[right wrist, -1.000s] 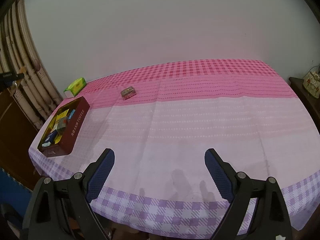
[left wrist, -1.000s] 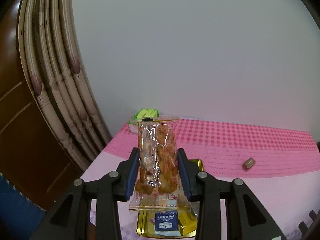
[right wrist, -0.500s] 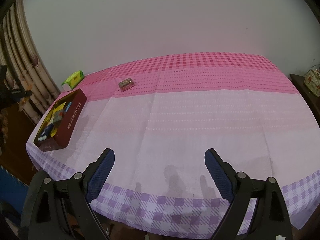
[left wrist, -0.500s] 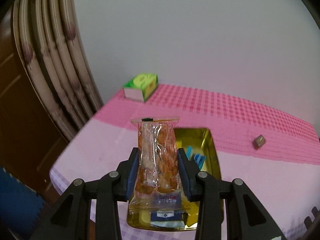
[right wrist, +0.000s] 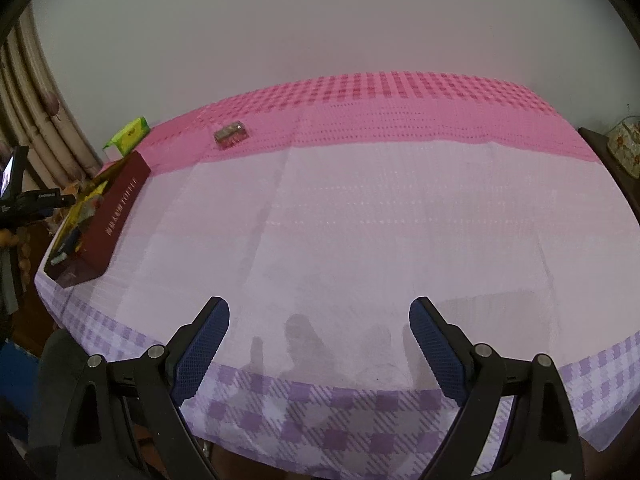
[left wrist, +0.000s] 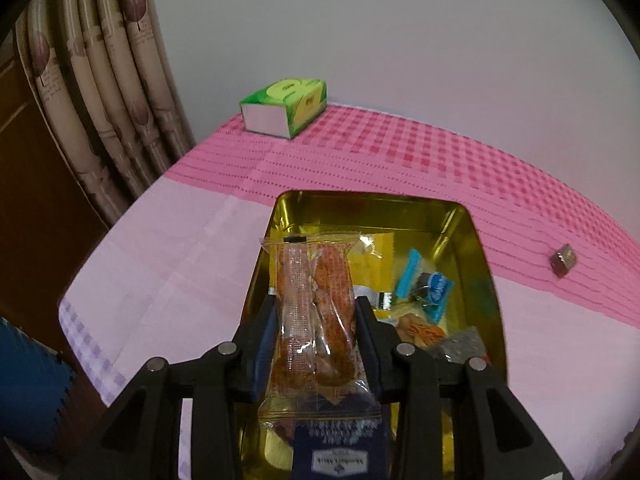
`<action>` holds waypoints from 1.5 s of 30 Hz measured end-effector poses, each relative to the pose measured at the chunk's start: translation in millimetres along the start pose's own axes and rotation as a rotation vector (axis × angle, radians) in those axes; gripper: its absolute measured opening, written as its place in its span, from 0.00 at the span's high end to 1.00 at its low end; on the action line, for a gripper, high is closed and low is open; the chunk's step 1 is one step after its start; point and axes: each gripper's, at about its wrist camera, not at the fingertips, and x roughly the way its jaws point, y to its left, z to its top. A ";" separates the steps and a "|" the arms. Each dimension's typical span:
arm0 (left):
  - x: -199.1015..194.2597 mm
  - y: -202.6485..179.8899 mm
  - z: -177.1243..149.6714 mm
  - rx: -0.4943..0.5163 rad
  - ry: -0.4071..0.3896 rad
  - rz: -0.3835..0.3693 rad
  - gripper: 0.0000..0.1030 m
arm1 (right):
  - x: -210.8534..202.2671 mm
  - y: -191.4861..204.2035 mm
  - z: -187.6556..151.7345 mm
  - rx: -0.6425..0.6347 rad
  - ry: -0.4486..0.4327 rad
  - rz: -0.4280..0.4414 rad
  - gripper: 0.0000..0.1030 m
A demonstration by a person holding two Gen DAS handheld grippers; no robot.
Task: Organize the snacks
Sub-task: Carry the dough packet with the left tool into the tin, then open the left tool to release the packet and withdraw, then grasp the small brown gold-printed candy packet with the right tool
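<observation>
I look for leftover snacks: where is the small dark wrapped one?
The small dark wrapped snack lies alone on the pink cloth, right of the gold-lined tin in the left wrist view.

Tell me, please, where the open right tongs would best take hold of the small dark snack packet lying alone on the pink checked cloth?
Probably across the small dark snack packet's two long sides, coming from above. It lies flat on the cloth with free space all round, so the right tongs could straddle its narrow width; its ends look too far apart for a steady pinch.
</observation>
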 end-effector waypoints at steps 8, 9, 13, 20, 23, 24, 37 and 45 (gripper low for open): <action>-10.3 12.1 -5.1 0.005 -0.084 -0.064 0.38 | 16.3 13.1 -2.2 -0.051 0.040 -0.019 0.12; -17.8 13.7 -6.4 0.016 -0.105 -0.075 0.37 | 18.1 15.5 -1.2 -0.054 0.042 -0.019 0.12; -65.1 30.9 -24.1 -0.047 -0.165 -0.166 0.37 | 28.1 32.1 9.6 -0.094 0.042 -0.018 0.12; -127.5 35.0 -87.7 -0.096 -0.199 -0.273 0.31 | 74.3 90.5 63.2 -0.231 0.032 0.007 0.12; -128.9 25.2 -99.6 -0.030 -0.215 -0.278 0.31 | 101.8 119.3 95.0 -0.302 0.015 0.038 0.12; -125.8 22.6 -98.3 -0.027 -0.199 -0.279 0.31 | 113.6 127.8 107.8 -0.325 0.008 0.032 0.12; -109.5 27.8 -94.2 -0.071 -0.121 -0.354 0.31 | 195.5 154.0 189.6 -0.441 0.020 -0.027 0.13; -104.2 21.5 -97.1 -0.059 -0.100 -0.343 0.31 | 218.1 152.9 193.5 -0.388 0.064 0.037 0.60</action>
